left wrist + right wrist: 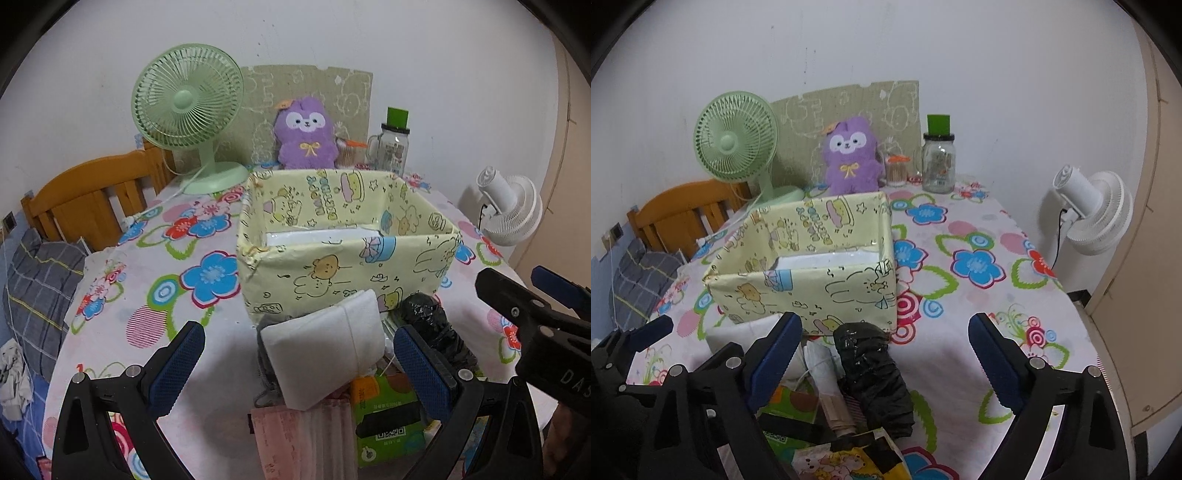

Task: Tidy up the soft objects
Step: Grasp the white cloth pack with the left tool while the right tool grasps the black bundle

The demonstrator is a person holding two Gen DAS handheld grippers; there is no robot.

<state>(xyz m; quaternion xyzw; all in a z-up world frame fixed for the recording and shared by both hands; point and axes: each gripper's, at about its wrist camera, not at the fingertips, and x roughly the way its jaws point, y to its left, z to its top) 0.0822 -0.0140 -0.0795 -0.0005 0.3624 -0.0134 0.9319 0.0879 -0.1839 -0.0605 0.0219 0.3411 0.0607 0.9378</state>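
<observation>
A yellow cartoon-print box (332,266) (812,284) stands open on the flowered table. In front of it lies a pile: a white folded pad (325,350), a black crumpled bag (432,325) (875,373), a green packet (384,413) and a pink packet (295,439). My left gripper (299,365) is open, its jaws on either side of the white pad without touching it. My right gripper (886,354) is open above the black bag. A purple plush toy (306,136) (851,155) sits behind the box.
A green desk fan (188,110) (738,144) and a glass jar with a green lid (393,144) (938,162) stand at the table's back. A white fan (1093,210) is off the right edge. A wooden chair (92,206) stands at left.
</observation>
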